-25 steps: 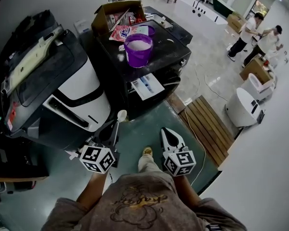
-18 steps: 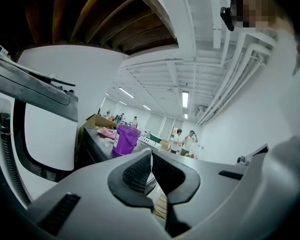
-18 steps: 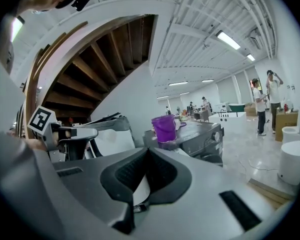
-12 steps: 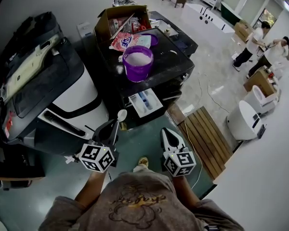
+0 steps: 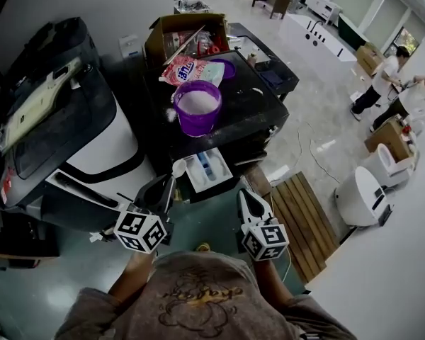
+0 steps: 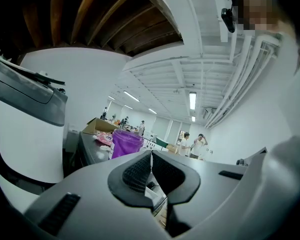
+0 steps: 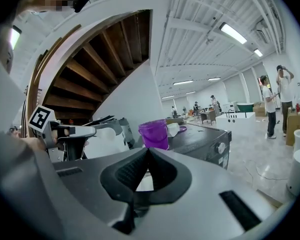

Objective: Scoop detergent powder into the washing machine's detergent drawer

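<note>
Left claw [image 5: 164, 185] is clamped tight on the scoop [image 5: 178, 167], the thin white handle pinched between the pads [image 6: 137, 171] and the bowl poking out past the tips. Right claw [image 5: 243, 194] sits just beside it on its right, jaws pressed together with nothing in them. Just ahead of both claws, between their tips and a little beyond, the drawer [image 5: 207, 168] stands pulled out of the front of the black washer [image 5: 258, 108], white with blue inside. Further ahead of the left claw, up on the washer's top, there's the purple tub [image 5: 195, 125] with white powder [image 5: 198, 102] showing in it, well apart from the scoop. Beyond the tub lie a detergent bag [image 5: 193, 69] and an open cardboard box [image 5: 171, 32]. Off to the left of the left claw is a white-and-black machine [image 5: 92, 140]. To the right of the right claw, a wooden pallet [image 5: 301, 214] lies on the floor [image 5: 319, 119].
</note>
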`<state>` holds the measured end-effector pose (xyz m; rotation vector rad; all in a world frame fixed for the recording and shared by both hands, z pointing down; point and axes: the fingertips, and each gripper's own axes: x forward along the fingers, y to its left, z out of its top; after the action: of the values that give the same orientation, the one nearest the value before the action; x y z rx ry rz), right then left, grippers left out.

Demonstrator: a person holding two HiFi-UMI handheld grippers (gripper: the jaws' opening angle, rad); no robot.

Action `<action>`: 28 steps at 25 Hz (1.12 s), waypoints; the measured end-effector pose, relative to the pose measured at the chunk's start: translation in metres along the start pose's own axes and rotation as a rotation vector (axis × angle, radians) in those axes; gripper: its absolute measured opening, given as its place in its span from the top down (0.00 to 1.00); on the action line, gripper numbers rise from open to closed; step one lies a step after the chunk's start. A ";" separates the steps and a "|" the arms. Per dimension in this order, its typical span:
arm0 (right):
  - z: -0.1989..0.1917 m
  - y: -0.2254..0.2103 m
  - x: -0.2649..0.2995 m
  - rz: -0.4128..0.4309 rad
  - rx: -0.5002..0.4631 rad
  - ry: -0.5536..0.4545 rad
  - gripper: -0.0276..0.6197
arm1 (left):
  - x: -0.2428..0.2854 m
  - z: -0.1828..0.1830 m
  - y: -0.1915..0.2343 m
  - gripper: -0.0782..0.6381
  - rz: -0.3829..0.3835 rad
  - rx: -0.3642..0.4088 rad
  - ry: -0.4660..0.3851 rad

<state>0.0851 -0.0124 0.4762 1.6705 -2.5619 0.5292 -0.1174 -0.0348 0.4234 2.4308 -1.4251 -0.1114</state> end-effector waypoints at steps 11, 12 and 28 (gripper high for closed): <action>-0.001 -0.031 0.022 0.040 0.017 0.001 0.95 | 0.028 0.003 -0.001 0.86 0.025 0.019 0.003; 0.000 -0.032 0.023 0.040 0.015 0.000 0.95 | 0.030 0.003 0.000 0.86 0.025 0.020 0.005; 0.026 -0.045 0.083 -0.002 0.013 -0.018 0.95 | 0.082 0.033 0.031 0.86 -0.031 0.027 -0.004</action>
<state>0.0946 -0.1095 0.4814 1.6896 -2.5748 0.5348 -0.1098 -0.1273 0.4096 2.4763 -1.3994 -0.1055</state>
